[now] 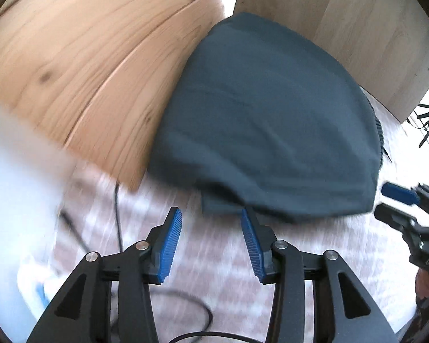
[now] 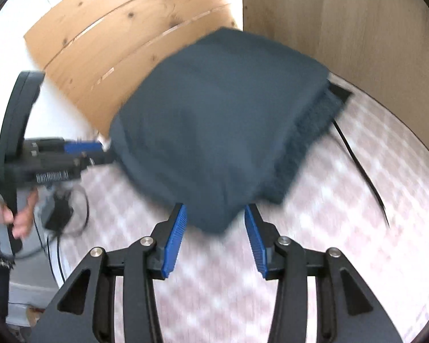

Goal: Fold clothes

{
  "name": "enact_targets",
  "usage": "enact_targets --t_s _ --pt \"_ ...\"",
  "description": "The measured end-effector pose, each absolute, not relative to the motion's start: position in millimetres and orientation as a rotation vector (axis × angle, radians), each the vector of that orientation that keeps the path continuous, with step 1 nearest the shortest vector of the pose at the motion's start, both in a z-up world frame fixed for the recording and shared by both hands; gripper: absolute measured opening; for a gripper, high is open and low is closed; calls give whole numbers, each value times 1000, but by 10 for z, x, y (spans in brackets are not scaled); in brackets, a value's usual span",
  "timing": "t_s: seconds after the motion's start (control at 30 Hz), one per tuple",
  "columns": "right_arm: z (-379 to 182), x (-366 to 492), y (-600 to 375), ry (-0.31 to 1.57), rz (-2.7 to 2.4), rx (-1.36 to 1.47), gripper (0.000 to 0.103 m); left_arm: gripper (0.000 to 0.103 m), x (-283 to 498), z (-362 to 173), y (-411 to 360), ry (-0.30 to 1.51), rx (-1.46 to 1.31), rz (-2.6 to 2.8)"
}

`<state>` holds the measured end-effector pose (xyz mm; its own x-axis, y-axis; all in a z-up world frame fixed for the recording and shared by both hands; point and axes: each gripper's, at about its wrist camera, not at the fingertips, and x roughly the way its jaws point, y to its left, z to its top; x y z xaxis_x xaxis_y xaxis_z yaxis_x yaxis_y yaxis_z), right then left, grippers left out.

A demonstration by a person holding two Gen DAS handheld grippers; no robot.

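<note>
A folded dark blue-grey garment [image 1: 266, 120] lies on a pink-and-white checked surface [image 1: 214, 263]; it also shows in the right wrist view [image 2: 214, 125], stacked on a second dark, fuzzier folded piece [image 2: 309, 137]. My left gripper [image 1: 211, 220] is open and empty, its fingertips just short of the garment's near edge. My right gripper [image 2: 214, 214] is open, with the garment's near corner reaching between its fingertips. The right gripper shows at the right edge of the left wrist view [image 1: 400, 203]; the left gripper shows at the left of the right wrist view [image 2: 80, 151].
Light wooden boards [image 1: 85, 65] lean behind the garment on the left, and a wooden panel [image 2: 343, 23] stands on the right. Black cables [image 1: 117, 214] trail over the checked surface, one beside the stack [image 2: 357, 160]. A black adapter [image 2: 58, 213] lies at the left.
</note>
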<state>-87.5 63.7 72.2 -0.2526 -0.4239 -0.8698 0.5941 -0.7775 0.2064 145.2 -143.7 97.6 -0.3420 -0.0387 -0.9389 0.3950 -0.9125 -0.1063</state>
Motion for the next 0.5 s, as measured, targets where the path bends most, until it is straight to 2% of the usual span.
enact_targets --t_s 0.1,0.17,0.23,0.33,0.5 --pt "842 -691 862 204 -2109 1352 42 42 1661 1200 -1249 459 1545 -2357" --pt "961 -551 1071 165 -2146 1334 44 48 1796 1386 -1083 436 1479 -2382" --pt "1079 -414 1278 123 -2187 1319 50 60 1927 1563 -912 431 1414 -2412" --pt "1182 -230 1547 71 -2238 1304 51 72 2061 1760 -676 446 1343 -2474" --pt "1338 55 1883 27 -2328 1278 51 75 2028 1962 -277 334 1283 -2489"
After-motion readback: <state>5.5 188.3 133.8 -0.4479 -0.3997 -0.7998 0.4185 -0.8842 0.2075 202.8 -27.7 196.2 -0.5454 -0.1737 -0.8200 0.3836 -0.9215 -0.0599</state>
